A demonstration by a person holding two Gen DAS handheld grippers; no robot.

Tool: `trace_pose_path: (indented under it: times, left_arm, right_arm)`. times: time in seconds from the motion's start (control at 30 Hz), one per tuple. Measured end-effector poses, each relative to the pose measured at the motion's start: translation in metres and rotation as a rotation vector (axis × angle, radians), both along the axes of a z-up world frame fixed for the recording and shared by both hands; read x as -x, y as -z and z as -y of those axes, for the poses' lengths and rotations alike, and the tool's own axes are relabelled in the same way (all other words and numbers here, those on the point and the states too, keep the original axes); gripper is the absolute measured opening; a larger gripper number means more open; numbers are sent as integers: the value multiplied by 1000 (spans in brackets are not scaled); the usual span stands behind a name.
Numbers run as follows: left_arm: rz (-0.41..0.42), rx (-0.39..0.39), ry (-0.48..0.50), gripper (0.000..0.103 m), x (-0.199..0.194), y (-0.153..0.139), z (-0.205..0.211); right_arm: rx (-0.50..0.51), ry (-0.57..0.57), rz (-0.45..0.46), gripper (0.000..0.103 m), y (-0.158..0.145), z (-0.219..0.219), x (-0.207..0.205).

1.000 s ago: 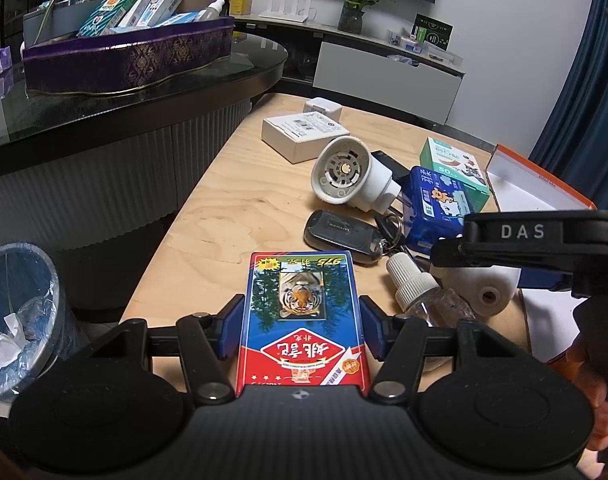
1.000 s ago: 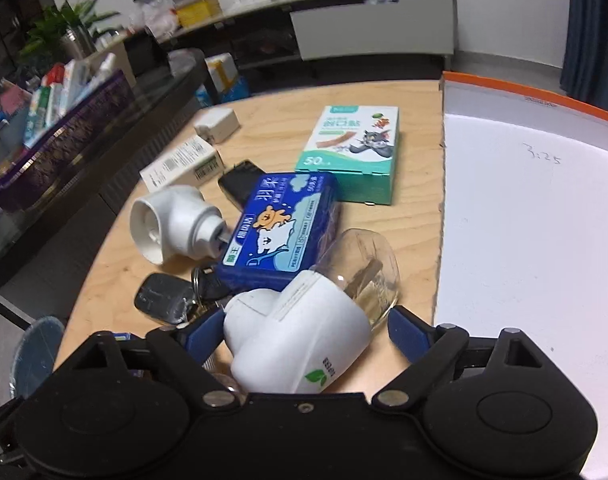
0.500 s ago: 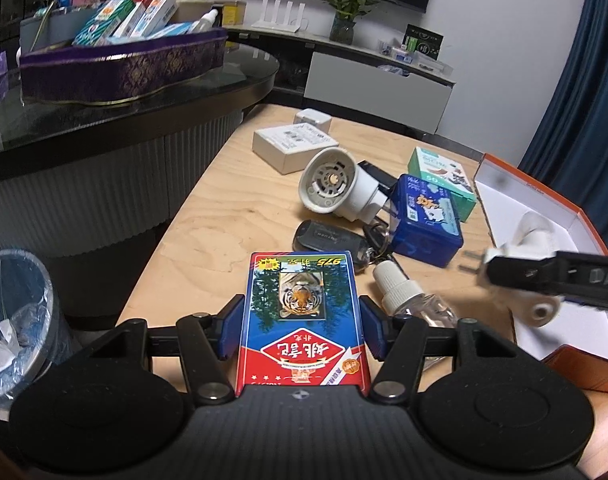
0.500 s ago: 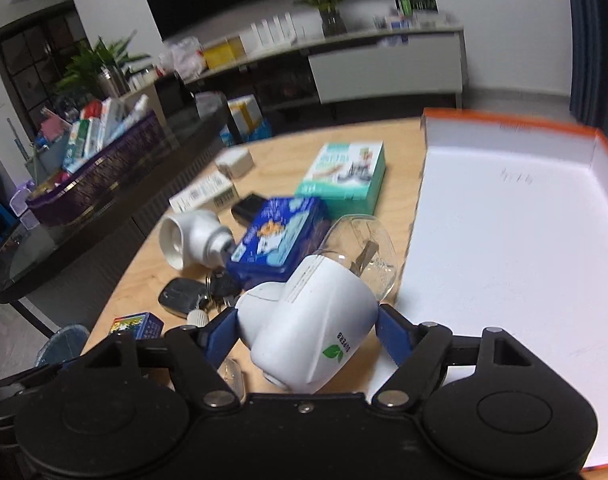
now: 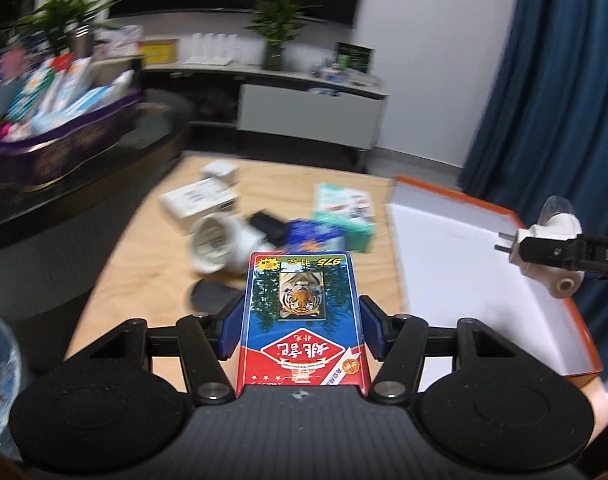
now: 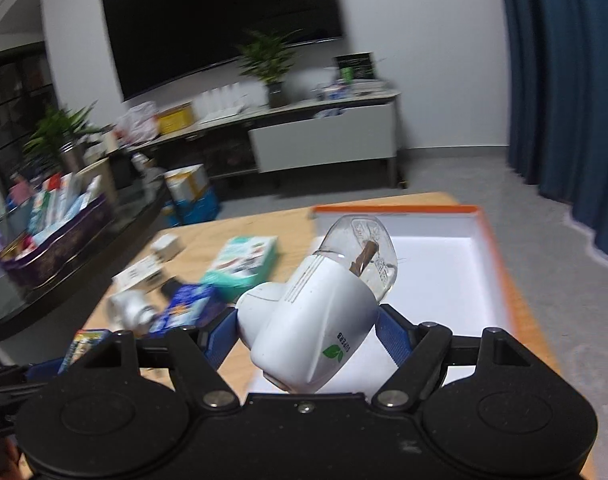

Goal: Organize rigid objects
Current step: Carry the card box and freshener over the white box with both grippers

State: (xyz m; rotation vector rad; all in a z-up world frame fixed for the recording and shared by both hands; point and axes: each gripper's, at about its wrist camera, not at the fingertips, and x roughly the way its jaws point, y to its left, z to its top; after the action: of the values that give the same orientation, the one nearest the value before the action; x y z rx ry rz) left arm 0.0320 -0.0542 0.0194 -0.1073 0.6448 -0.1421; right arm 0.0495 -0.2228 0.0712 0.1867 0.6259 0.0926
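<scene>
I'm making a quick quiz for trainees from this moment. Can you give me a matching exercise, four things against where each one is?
Things:
1. tiger card box
2. white plug-in vaporizer
3. teal box
4. orange-edged tray

Places:
A. lying on the wooden table
B. in the right gripper
C. at the table's right side, nothing in it
D. in the left gripper

Pairs: 1-D, 2-B, 3-A, 4-C

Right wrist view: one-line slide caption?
Right claw grips a white plug-in device with a clear bottle, above the white, orange-edged box.
</scene>
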Motion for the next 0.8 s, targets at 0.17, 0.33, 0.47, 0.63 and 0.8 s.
trace_pose_path:
  times: [0.17,0.33,0.47,0.63,0.8]
  left_arm:
    - [-19,21,124,60,-24,-14,45]
    - [-24,-8,210,60,-48,-24,84]
    - [-23,-38,244,60,-67,-32,106]
    - [-25,-41,252,60,-81,-33,120]
    - [-38,-38,251,60,-89,-37,128]
  right_arm:
    - [-6,70,2,89,-6,37,4]
    - [-15,120,5,89,-15,68,1]
    - [-20,137,3,89,-19,84,-9]
    - [-17,133,1,89,-20,94,-24]
    - [-13,135,-6,89,-20,103,-37]
